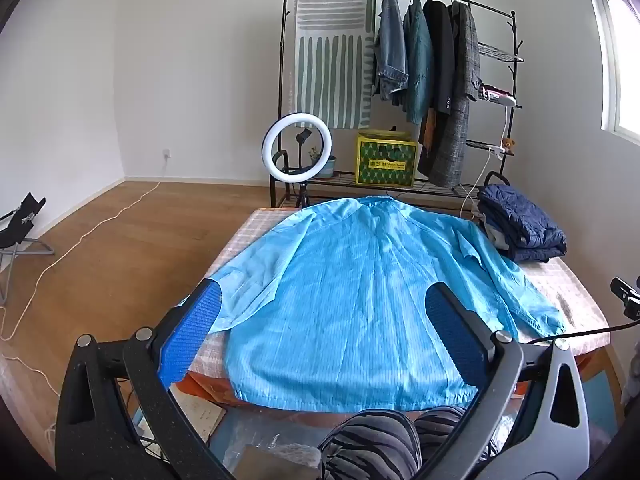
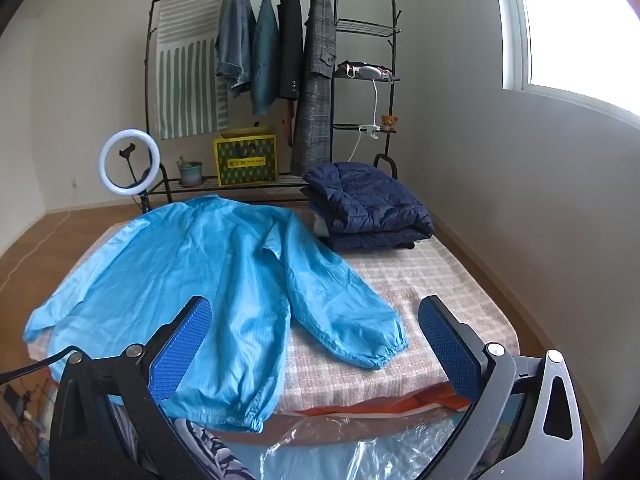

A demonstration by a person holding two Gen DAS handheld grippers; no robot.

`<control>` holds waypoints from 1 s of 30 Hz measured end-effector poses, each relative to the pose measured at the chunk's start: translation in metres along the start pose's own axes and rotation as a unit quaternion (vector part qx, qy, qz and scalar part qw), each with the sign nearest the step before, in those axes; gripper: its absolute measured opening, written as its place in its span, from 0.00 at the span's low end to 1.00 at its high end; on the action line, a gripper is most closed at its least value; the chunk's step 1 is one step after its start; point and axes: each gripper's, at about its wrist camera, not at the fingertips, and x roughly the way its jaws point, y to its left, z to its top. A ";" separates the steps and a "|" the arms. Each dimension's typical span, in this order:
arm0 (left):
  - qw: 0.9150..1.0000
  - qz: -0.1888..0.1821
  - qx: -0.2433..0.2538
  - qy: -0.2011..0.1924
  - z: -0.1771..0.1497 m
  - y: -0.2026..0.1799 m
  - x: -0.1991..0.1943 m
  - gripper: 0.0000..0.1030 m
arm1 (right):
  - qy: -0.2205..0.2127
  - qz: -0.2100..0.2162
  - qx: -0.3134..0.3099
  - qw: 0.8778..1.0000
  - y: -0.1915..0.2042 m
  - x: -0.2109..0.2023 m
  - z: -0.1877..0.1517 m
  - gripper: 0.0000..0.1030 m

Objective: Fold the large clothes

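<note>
A light blue long-sleeved jacket (image 1: 344, 292) lies spread flat, back up, on a low table with a checked cloth (image 1: 244, 236). Its hem hangs over the near edge and both sleeves lie out to the sides. My left gripper (image 1: 322, 300) is open and empty, held above the near hem. In the right wrist view the jacket (image 2: 192, 280) fills the left of the table (image 2: 440, 280), its right sleeve cuff (image 2: 384, 354) near the front. My right gripper (image 2: 314, 314) is open and empty, above the front edge by that cuff.
A stack of folded navy quilted clothes (image 2: 368, 208) sits at the table's far right corner. Behind stand a clothes rack with hanging coats (image 1: 424, 60), a yellow box (image 1: 386, 158) and a ring light (image 1: 296, 148). My knees (image 1: 384, 436) are at the near edge. A cable (image 1: 80, 240) runs across the wooden floor.
</note>
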 end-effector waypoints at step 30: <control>1.000 0.003 -0.003 -0.028 0.022 0.002 -0.015 1.00 | -0.004 0.000 0.001 1.000 0.000 -0.002 0.002 1.00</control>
